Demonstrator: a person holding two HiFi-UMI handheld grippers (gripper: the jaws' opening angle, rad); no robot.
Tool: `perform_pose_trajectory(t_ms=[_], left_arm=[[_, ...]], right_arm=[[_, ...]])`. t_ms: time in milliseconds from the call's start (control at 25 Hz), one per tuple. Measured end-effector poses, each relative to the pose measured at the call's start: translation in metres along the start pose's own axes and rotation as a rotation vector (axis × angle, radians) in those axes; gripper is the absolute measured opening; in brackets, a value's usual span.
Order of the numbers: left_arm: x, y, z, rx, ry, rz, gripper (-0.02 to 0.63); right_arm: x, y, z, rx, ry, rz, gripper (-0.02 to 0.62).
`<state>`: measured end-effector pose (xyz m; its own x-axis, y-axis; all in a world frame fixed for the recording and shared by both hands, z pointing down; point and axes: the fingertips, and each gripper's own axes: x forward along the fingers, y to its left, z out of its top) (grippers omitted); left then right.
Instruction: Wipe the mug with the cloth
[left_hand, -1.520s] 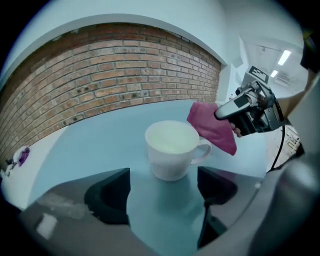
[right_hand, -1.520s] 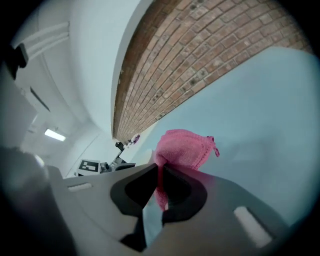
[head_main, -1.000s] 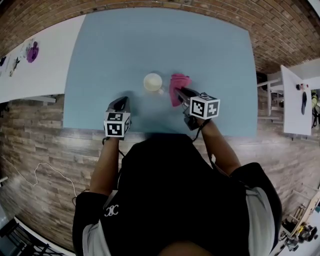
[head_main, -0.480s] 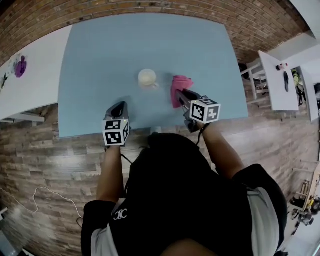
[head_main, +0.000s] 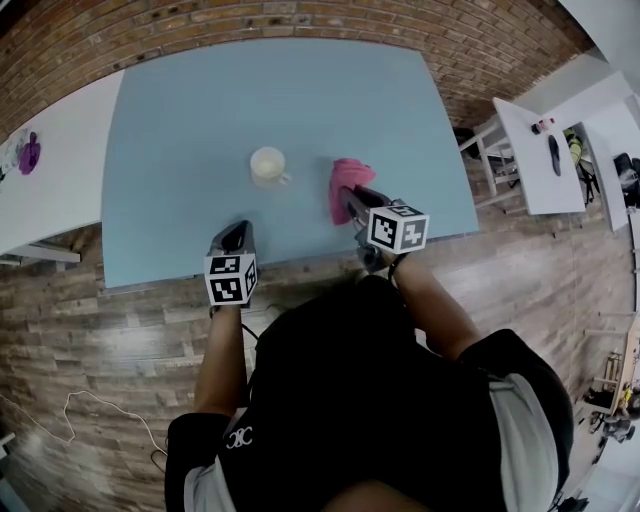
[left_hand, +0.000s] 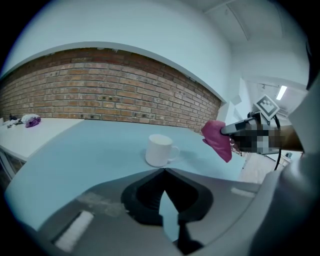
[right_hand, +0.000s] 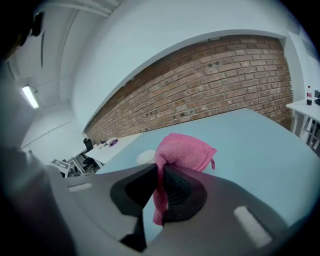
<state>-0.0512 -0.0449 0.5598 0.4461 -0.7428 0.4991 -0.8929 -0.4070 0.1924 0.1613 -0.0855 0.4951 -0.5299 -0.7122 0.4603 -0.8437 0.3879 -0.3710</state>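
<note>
cloth (right_hand: 185, 150) is blocking most of mug (right_hand: 146, 156) | your right gripper (right_hand: 161, 176) is pinching cloth | your left gripper (left_hand: 164, 172) is hovering closed, empty

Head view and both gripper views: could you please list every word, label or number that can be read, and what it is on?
No readable words or numbers anywhere.
White emblem on the black shirt: too small to read.
Left marker cube and right marker cube: black-and-white square patterns only, no letters.
Mug: plain.
Distant bottle: label too small.
</note>
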Motion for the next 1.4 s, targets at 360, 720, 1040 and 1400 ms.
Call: perform_pose_trajectory(t_ms=[360,720,1040,1400], left_arm=[[0.035,-0.067,0.026,-0.005,-0.034,0.091,0.000],[0.068,-0.153,0.038,-0.082,-0.042,0.275,0.000],[0.069,-0.187,0.025,-0.158,-0.022,0.358,0.000],[0.057,-0.174,0.020,-0.178,0.003,0.436,0.000]], right_arm=[[-0.015,-0.085,0.018,-0.043,0.015,0.076,0.038],[-0.044,-0.171,0.039,-0.214,0.023,0.208,0.038],[-0.052,-0.190,0.046,-0.285,0.028,0.288,0.037],[-0.052,-0.186,0.034,-0.317,0.072,0.312,0.037]])
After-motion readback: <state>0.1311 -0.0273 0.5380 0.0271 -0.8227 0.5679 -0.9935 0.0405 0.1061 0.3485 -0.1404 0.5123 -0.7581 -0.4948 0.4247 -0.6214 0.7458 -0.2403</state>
